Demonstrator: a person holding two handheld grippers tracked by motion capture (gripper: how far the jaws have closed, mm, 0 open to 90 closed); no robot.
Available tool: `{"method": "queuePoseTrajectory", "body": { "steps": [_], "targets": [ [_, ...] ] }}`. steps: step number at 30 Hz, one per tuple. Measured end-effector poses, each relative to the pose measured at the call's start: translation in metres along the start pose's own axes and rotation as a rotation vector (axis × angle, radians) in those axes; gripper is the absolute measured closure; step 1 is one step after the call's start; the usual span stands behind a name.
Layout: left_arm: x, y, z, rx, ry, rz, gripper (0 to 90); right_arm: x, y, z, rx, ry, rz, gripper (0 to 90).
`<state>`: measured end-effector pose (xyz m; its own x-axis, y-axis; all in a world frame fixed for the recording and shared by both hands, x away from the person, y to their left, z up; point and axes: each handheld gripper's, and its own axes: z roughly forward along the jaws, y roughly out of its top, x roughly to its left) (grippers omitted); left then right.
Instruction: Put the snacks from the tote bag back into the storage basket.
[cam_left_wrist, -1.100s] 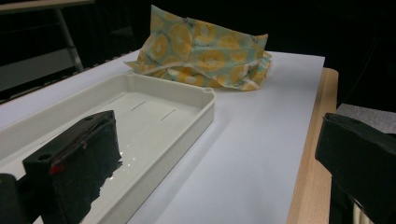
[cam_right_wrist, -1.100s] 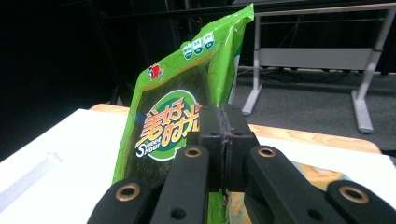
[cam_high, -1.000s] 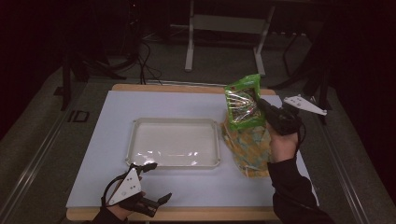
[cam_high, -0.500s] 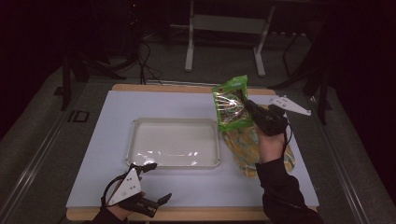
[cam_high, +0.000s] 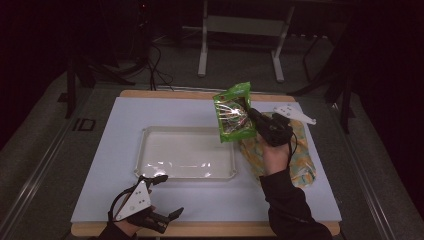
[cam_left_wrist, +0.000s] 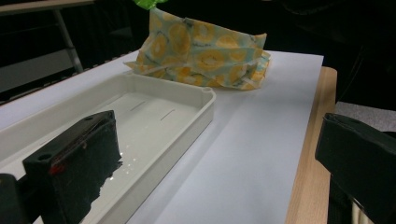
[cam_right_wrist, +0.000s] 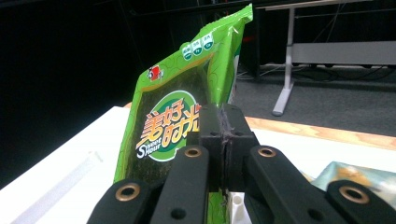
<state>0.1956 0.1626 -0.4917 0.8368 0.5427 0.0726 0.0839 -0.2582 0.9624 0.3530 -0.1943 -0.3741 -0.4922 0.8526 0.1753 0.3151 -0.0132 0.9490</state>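
Green foil snack packet (cam_high: 233, 112) hangs above the white plastic tray's (cam_high: 150, 170) right edge, pinched by the right hand-held gripper (cam_high: 252, 116) (jaws pressed together); left hand-held gripper (cam_high: 172, 214) rests spread.

Green packet (cam_high: 233, 116) in right gripper (cam_high: 255, 119) above tray (cam_high: 150, 134)

Top edge of left gripper view cuts off green bag (cam_left_wrist: 145, 3); right gripper (cam_right_wrist: 224, 135) hides its lower edge.

We hold our right gripper (cam_high: 252, 116) raised, its 2 jaws pinched tight (forearm stretched forward); our left gripper (cam_high: 167, 220) rests low, jaws apart.
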Motion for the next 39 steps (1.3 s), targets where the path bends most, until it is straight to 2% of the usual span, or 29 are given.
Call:
{"method": "queuePoseTrajectory", "body": {
  "steps": [5,11,17,32,39],
  "targets": [
    [0.0,0.0,0.0,-0.002,-0.001,-0.004,0.3,0.006,-0.005,0.006,-0.001,0.013,0.013,89.0],
    [0.0,0.0,0.001,0.004,-0.001,0.009,0.3,0.014,-0.011,0.011,-0.021,0.03,0.07,89.0],
    [0.0,0.0,0.0,0.003,-0.001,0.006,0.3,0.027,-0.02,0.018,-0.019,0.023,0.049,89.0],
    [0.0,0.0,0.001,-0.002,-0.005,0.002,0.3,0.034,-0.06,0.035,-0.012,0.039,0.203,89.0],
    [0.0,0.0,0.001,-0.003,-0.008,0.002,0.3,0.033,-0.077,0.036,0.003,0.019,0.217,89.0]
  ]
}}
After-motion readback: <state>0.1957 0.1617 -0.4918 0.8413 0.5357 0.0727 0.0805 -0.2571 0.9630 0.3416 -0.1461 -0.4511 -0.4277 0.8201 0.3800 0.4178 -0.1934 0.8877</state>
